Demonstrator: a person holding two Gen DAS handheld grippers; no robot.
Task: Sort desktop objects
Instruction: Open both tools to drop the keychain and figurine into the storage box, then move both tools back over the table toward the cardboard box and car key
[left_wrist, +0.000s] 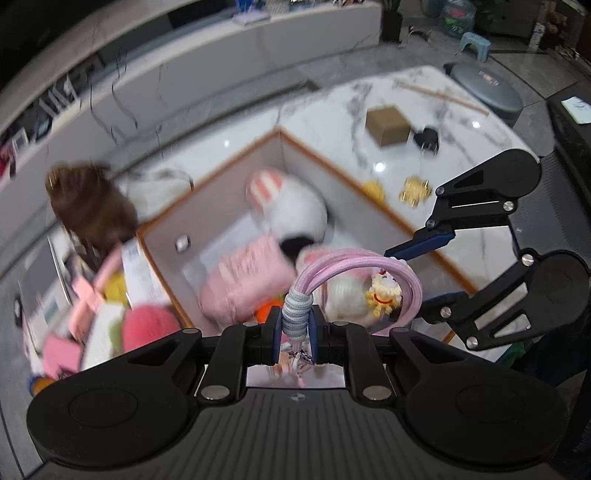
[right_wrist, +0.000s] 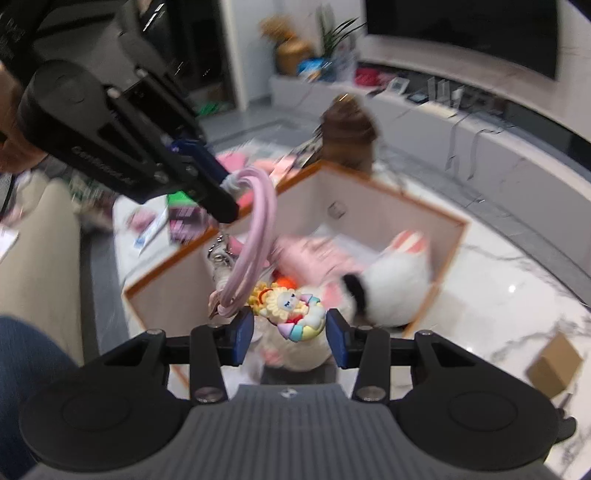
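- Left gripper (left_wrist: 294, 326): pads pinch the grey-wrapped end of a pink braided strap (left_wrist: 343, 263); the strap loops out past the fingers, with a metal clasp hanging under the grip.
- Right gripper (right_wrist: 289, 329): in its own view a small cartoon charm (right_wrist: 291, 308) sits between the blue pads, apparently on the far end of the same strap. Its right edge reaches the right pad; whether the left pad presses it, I cannot tell.
- Both grippers hang above an open storage box (right_wrist: 448, 220) with an orange rim.
- In the box: white plush rabbit (left_wrist: 295, 206), pink plush item (left_wrist: 245, 277).
- Box stands on a white marble surface (left_wrist: 476, 243); a small cardboard box (left_wrist: 388, 125) and gold trinkets (left_wrist: 414, 190) lie well apart from it.
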